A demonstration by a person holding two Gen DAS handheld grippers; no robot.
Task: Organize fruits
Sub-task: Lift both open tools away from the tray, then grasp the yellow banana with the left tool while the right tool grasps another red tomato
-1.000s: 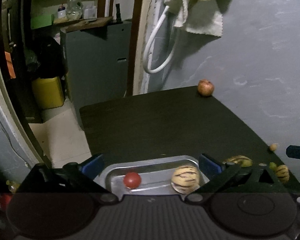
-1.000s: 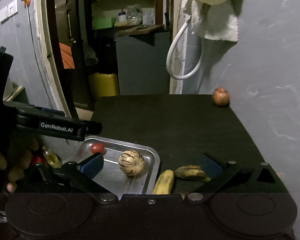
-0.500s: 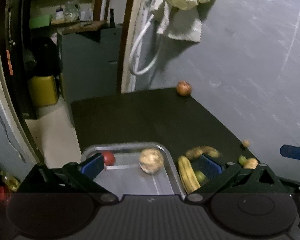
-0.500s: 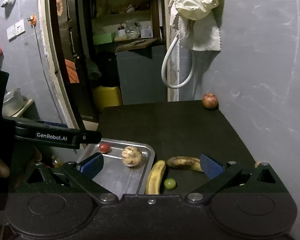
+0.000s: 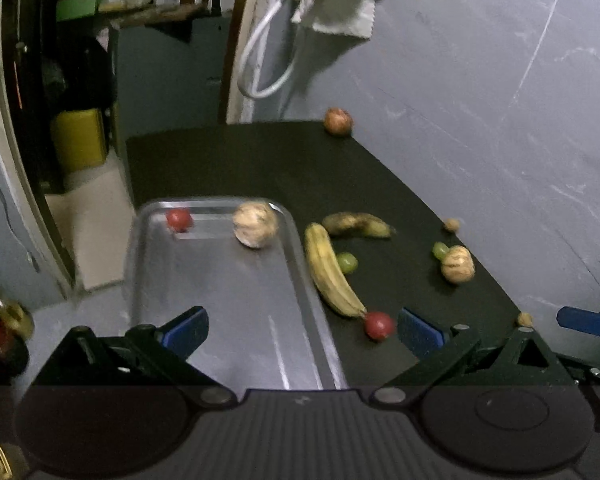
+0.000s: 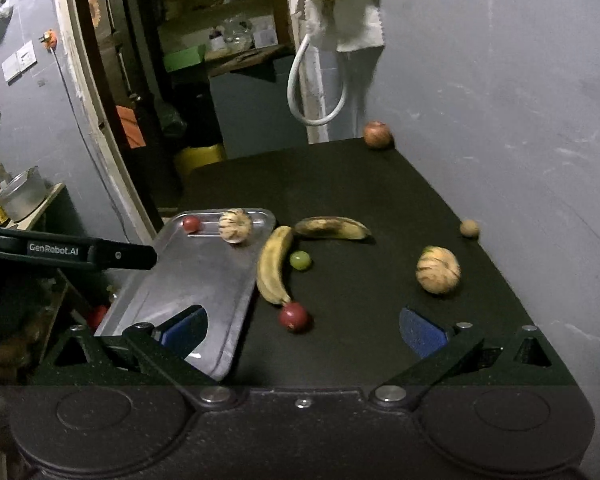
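The tray (image 6: 188, 276) is silver, the striped melon (image 6: 438, 270) is beige with brown lines, the table (image 6: 380, 188) is black.

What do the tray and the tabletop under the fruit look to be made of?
Tray: apparently bare metal, likely steel or aluminium; it is silver-grey with a rolled rim and soft glints along the edges. Tabletop: a matte black surface showing no reflections, possibly a cloth or rubber cover, though blur and dim light leave that open.

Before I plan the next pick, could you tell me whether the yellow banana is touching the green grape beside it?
Cannot tell. In the right wrist view the green grape sits right against the yellow banana, with no plain gap or contact; the left wrist view is blurred.
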